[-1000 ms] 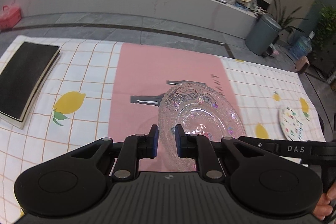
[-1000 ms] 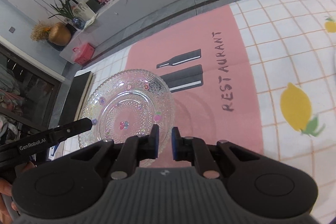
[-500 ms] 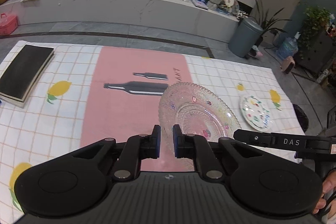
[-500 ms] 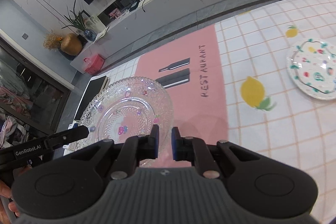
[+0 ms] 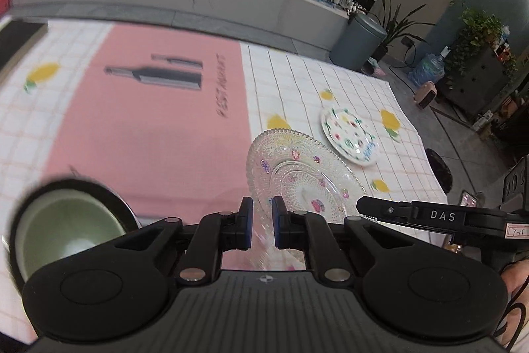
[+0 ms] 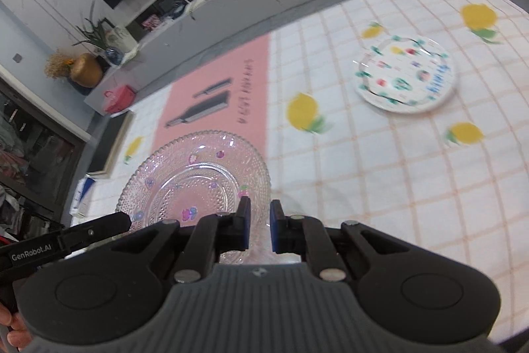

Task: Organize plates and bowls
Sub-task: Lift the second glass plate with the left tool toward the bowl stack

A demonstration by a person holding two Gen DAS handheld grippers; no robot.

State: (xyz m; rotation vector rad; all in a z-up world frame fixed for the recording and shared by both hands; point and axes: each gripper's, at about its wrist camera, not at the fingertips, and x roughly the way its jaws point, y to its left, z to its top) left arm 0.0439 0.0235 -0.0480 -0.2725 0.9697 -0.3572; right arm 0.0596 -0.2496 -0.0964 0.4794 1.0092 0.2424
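Both the left gripper point(image 5: 262, 222) and right gripper point(image 6: 257, 227) pinch the glass plate point(image 5: 297, 174). A painted plate point(image 6: 406, 75) lies ahead, and a green bowl point(image 5: 66, 230) sits left of the left gripper.

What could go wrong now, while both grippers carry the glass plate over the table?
1. The glass plate is pinched only at its rim by the left gripper and the right gripper; uneven motion could make it slip or crack.
2. It may strike the painted plate hard when set down.
3. The green bowl sits near the left gripper.
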